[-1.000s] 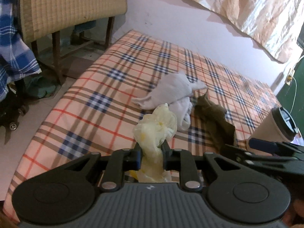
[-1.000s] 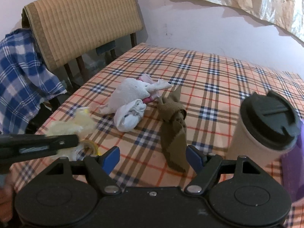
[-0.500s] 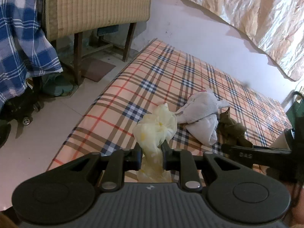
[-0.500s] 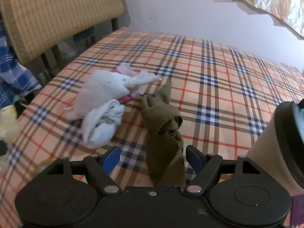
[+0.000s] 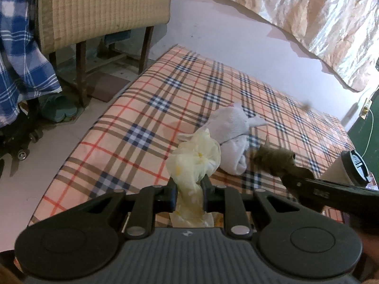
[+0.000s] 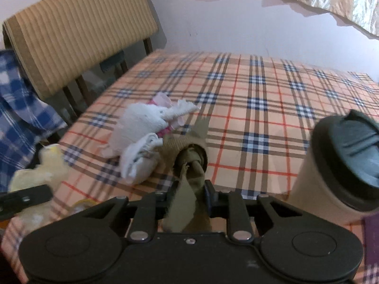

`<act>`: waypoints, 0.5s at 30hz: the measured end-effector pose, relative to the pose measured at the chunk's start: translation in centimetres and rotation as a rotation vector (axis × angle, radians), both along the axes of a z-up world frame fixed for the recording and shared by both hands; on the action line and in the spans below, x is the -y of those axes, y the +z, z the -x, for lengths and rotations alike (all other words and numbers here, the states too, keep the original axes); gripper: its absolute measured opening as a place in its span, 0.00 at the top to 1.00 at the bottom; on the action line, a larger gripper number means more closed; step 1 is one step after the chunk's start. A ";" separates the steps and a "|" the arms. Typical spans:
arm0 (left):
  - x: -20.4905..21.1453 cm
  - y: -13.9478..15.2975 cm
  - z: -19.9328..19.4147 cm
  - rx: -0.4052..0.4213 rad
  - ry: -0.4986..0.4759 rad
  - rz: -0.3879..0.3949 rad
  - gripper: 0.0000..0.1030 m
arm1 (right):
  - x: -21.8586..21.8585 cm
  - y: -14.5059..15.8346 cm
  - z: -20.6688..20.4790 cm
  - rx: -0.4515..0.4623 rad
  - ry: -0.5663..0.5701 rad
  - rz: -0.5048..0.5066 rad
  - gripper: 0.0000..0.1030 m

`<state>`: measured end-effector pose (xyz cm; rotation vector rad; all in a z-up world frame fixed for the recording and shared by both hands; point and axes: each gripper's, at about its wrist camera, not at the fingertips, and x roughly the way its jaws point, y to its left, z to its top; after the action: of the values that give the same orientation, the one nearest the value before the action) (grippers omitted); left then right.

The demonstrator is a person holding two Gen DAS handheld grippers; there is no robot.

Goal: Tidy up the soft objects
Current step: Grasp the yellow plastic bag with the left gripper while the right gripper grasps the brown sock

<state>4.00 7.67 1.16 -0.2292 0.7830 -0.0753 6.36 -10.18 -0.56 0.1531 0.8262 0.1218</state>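
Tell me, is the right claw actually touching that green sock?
Touching. In the right wrist view, the right claw is closed on the green sock, the cloth pinched between both fingers and bunching out ahead of them.

A soft pale yellow cloth point(image 5: 195, 158) is bunched up like a little ball, with its thin end squeezed between the two fingers of the left claw point(image 5: 188, 188) and its puffy top sticking up. A white sock bundle point(image 6: 142, 130) lies on the plaid sheet, rolled and lumpy, with a bit of pink cloth point(image 6: 163, 100) peeking out from under it. An olive green sock point(image 6: 189, 163) is rolled at one end and is pinched in the right claw point(image 6: 189, 193), its rolled end just beside the white bundle.
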 end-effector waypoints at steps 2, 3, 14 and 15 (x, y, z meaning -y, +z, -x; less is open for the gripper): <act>0.4 0.2 0.1 0.003 -0.008 0.006 0.79 | 0.3 1.0 1.0 0.017 -0.001 -0.011 0.75; 0.6 0.3 0.1 0.004 -0.011 0.007 0.79 | 0.4 1.4 1.4 0.023 0.001 -0.014 0.75; 2.3 0.7 1.1 0.008 -0.041 -0.008 0.79 | 0.8 0.3 3.9 -0.036 0.063 -0.007 0.27; 2.3 0.6 1.1 0.006 -0.041 -0.008 0.79 | 0.8 -0.1 3.9 -0.045 0.062 -0.003 0.23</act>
<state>2.93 5.35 1.80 -0.2049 0.7821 -0.1117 2.50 -10.98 -0.69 0.1329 0.8765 0.1784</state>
